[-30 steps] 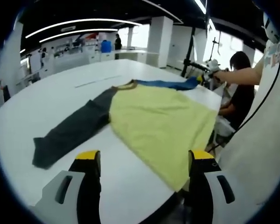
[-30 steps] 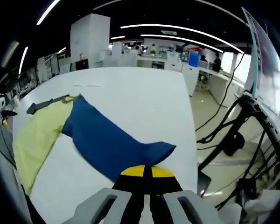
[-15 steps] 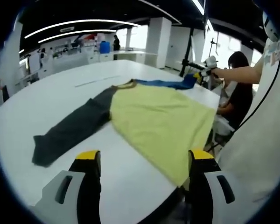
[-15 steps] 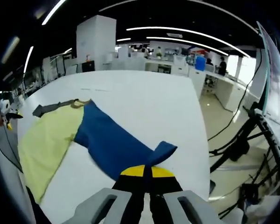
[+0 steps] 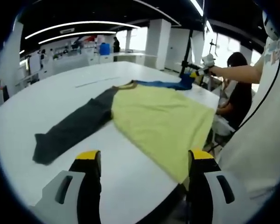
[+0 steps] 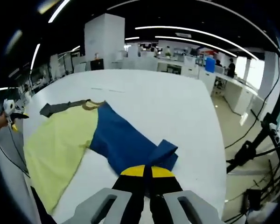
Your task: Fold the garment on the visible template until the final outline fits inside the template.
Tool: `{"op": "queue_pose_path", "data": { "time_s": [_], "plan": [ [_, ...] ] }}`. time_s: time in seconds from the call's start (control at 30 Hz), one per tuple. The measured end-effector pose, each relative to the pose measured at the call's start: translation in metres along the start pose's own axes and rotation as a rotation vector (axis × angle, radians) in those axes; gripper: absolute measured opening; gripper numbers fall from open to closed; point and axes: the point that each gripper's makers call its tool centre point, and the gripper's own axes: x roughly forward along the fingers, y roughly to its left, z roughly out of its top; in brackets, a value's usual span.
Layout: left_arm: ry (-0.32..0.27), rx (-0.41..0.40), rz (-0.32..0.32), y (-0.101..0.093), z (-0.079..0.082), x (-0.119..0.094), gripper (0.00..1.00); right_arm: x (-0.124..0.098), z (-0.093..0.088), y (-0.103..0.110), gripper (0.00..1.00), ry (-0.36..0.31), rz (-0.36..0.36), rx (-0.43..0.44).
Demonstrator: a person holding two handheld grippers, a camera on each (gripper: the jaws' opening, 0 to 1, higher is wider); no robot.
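A shirt lies flat on the white table (image 5: 46,98). It has a yellow body (image 5: 163,121), a dark grey sleeve (image 5: 70,128) and a blue sleeve (image 5: 163,84). My left gripper (image 5: 144,161) stands open near the table's front edge, short of the yellow hem, with nothing between its fingers. In the right gripper view my right gripper (image 6: 147,171) is shut on the blue sleeve's cuff (image 6: 167,154), which is lifted and curling back over the blue sleeve (image 6: 123,142). The yellow body (image 6: 60,144) spreads to the left. The right gripper (image 5: 196,72) also shows at the far table corner.
Faint thin line marks (image 5: 98,80) cross the table beyond the shirt. A person in black (image 5: 240,93) sits by the table's right edge. A black stand with cables (image 6: 252,144) rises off the table's far side. Desks and pillars fill the background.
The right gripper has carried the blue cuff inward toward the shirt body, so the sleeve bunches and shortens. The left gripper stays open in place.
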Motion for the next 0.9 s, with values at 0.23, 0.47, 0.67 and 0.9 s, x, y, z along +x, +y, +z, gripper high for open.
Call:
{"op": "queue_pose_path", "data": {
  "time_s": [0.23, 0.47, 0.67, 0.9],
  "plan": [
    [-0.004, -0.006, -0.005, 0.0, -0.001, -0.002, 0.73, 0.011, 0.014, 0.019, 0.0, -0.011, 0.038, -0.013],
    [-0.002, -0.006, -0.008, 0.0, -0.004, -0.002, 0.73, 0.024, 0.025, 0.041, 0.0, -0.019, 0.08, -0.026],
    [0.0, 0.003, -0.01, 0.0, -0.005, -0.002, 0.73, 0.035, 0.032, 0.058, 0.0, -0.02, 0.115, -0.039],
    [0.002, 0.005, -0.011, 0.0, -0.004, -0.003, 0.73, 0.044, 0.04, 0.07, 0.0, -0.028, 0.156, -0.048]
  ]
}}
